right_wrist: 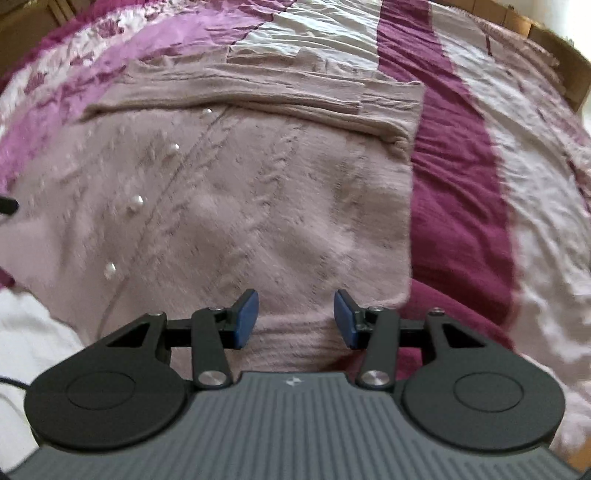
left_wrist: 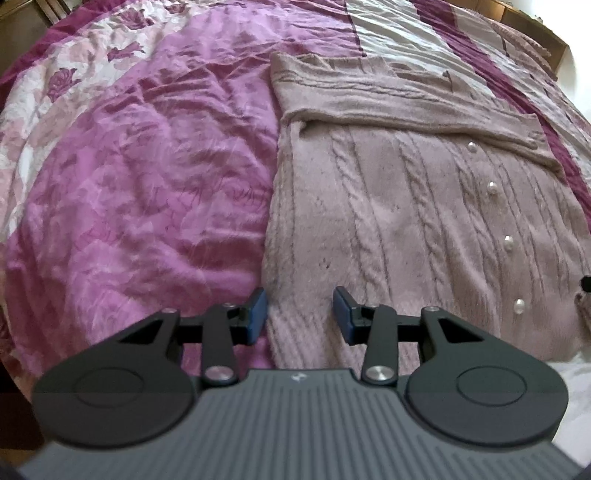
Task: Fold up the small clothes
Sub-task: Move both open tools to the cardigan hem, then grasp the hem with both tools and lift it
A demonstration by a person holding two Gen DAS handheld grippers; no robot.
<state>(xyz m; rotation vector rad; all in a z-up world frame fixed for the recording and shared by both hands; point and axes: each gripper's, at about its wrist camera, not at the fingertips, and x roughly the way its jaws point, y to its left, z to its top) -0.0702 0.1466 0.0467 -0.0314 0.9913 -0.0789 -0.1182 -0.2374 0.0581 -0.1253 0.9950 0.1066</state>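
A pale pink cable-knit cardigan [left_wrist: 406, 206] with pearl buttons [left_wrist: 509, 243] lies flat on the bed, its sleeves folded across the top [left_wrist: 369, 99]. My left gripper [left_wrist: 300, 314] hovers open over the cardigan's lower left edge, with nothing pinched between its blue pads [left_wrist: 258, 314]. In the right wrist view the same cardigan [right_wrist: 240, 203] fills the middle. My right gripper [right_wrist: 295, 319] stands open above its lower right hem, close to the side edge, and its pads [right_wrist: 345, 319] hold nothing.
A purple and white floral bedspread [left_wrist: 147, 184] lies under everything, with a dark magenta stripe [right_wrist: 454, 206] right of the cardigan. White cloth [right_wrist: 29, 332] lies at the near edge. Wooden furniture [left_wrist: 535, 29] borders the far side of the bed.
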